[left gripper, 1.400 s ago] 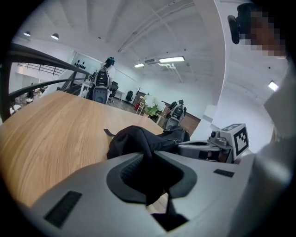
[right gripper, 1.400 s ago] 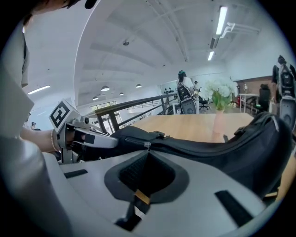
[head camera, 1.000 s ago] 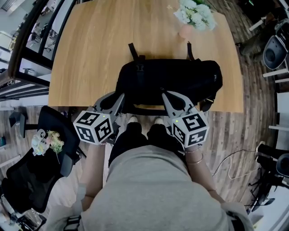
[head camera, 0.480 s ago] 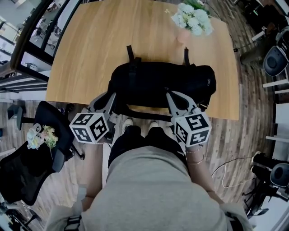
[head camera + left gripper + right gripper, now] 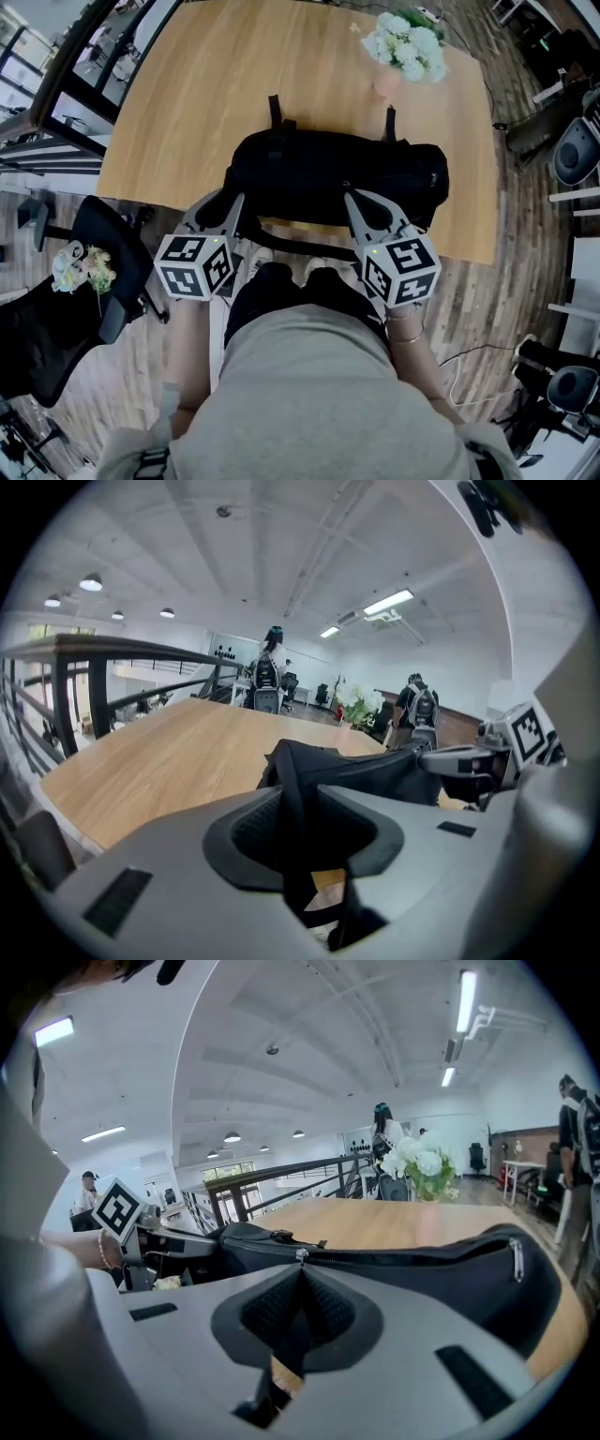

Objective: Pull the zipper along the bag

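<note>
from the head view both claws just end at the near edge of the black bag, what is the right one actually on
Observer: In the right gripper view the right claw is shut. Its tips meet right under the silver zipper pull on the black bag, and it appears to be pinching that pull.
Operator: ok and the left one, is it holding anything
Observer: The left gripper view shows the left claw with its jaws apart; they have just been opening. A black strap of the bag runs between the pads, but they do not seem to press on it.
</note>
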`<state>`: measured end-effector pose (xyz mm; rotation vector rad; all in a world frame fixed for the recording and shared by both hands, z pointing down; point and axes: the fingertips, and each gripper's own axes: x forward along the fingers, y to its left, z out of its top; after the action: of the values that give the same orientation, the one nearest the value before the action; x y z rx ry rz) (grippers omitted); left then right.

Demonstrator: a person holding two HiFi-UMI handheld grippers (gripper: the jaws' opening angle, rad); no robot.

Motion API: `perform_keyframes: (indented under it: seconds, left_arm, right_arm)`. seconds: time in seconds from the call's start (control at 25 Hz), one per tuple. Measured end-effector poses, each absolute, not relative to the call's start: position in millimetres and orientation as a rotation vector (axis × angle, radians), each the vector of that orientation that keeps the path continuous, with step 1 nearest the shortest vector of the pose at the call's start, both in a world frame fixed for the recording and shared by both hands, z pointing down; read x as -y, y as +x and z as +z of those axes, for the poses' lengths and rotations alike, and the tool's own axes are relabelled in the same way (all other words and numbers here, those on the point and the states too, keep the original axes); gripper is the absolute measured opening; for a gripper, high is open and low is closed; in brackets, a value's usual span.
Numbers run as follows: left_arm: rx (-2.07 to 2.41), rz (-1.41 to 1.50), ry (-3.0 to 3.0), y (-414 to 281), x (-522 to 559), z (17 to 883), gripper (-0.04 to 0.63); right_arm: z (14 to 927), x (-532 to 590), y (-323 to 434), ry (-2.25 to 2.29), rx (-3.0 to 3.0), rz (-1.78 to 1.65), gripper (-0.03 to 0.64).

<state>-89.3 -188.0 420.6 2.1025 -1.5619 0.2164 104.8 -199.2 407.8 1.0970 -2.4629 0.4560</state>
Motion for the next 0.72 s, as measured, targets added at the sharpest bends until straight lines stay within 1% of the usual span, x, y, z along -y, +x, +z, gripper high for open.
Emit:
perform_keyframes:
  seconds: [0.12, 0.2, 0.44, 0.6, 0.72]
  left_arm:
    - [1.602, 0.3, 2.14, -86.8, 184.3, 415.7, 0.179]
    - [1.631, 0.366, 2.171, -85.2, 183.2, 411.4, 0.197]
    - [1.742, 0.631, 2.34, -71.1, 187.8, 387.8, 0.216]
    - [1.68, 0.68, 2.463, -41.8, 191.8, 375.7, 0.216]
    - [1.583, 0.663, 2.542, -13.6, 197.4, 373.7, 0.216]
  right_arm:
    - [406.5, 197.9, 104.3, 1.085, 2.475, 0.451, 0.009]
    - [405.9, 197.6, 103.5, 1.076, 2.48, 0.442, 0.009]
    - [402.7, 200.1, 101.8, 1.062, 2.484, 0.412, 0.009]
    - [401.6, 199.1, 101.6, 1.052, 2.492, 0.412, 0.009]
    - [401.2, 200.4, 101.7, 1.048, 2.495, 0.409, 0.009]
